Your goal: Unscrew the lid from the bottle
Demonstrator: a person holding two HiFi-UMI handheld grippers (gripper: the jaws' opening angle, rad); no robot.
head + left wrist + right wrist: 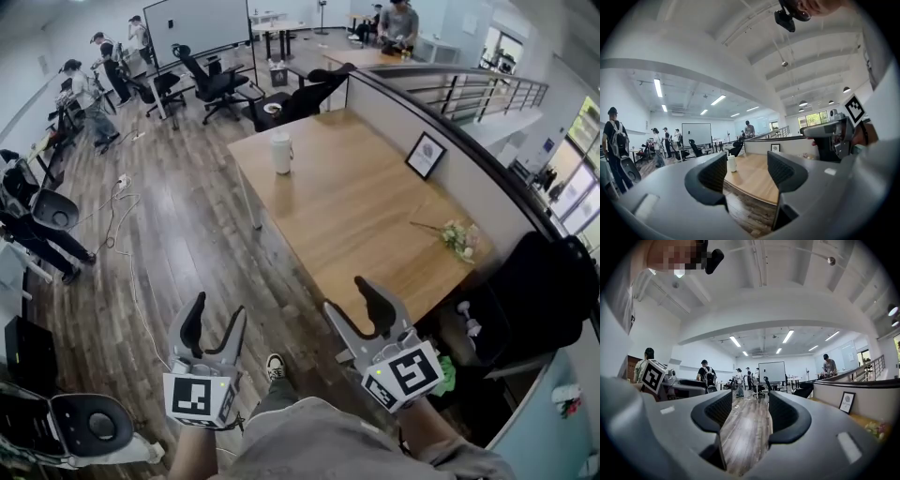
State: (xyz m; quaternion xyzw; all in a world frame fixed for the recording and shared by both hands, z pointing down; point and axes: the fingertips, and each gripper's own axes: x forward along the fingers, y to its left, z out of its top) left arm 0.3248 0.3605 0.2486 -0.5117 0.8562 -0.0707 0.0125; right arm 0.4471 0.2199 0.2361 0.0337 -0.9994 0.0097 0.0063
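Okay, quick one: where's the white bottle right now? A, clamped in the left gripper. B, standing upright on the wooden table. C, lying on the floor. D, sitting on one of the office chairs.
B: the white bottle stands upright on the wooden table, well apart from the left gripper and the right gripper, whose jaws stand apart with nothing between them.
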